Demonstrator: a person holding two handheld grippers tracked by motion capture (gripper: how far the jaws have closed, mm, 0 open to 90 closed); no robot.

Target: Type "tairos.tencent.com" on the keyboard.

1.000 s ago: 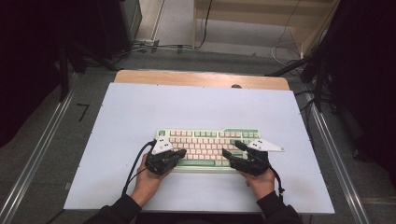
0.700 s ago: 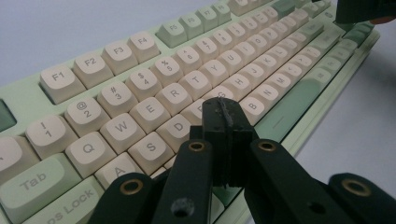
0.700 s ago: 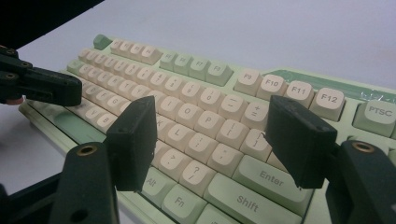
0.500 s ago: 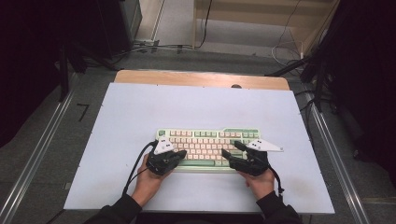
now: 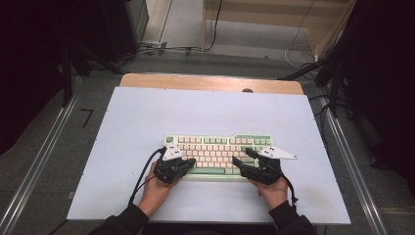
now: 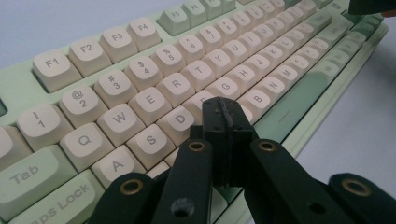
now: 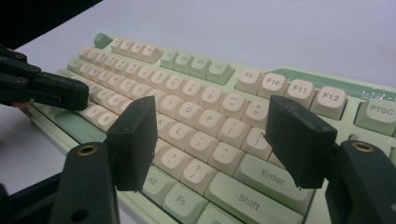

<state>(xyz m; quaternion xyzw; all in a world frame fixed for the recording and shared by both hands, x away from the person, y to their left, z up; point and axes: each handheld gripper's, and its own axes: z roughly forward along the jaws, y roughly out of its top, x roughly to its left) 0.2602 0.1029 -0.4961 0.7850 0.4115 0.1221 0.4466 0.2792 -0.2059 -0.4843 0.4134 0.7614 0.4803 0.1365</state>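
A green keyboard (image 5: 220, 142) with cream keys lies in the near middle of the white table (image 5: 195, 112). My left gripper (image 5: 192, 163) is shut and empty, its tip over the keyboard's near left part. In the left gripper view the closed tip (image 6: 223, 112) hovers above the F and V keys of the keyboard (image 6: 140, 74). My right gripper (image 5: 243, 156) stands open over the near right part. Its black pads (image 7: 133, 140) straddle the punctuation keys of the keyboard (image 7: 196, 112), with nothing between them. The left gripper (image 7: 46, 88) also shows at the far left there.
A wooden strip (image 5: 210, 83) borders the table's far edge. Metal rails (image 5: 39, 161) run along both sides. Cables (image 5: 161, 49) lie on the floor beyond. A black cable (image 5: 144, 176) trails from the left gripper across the table's near part.
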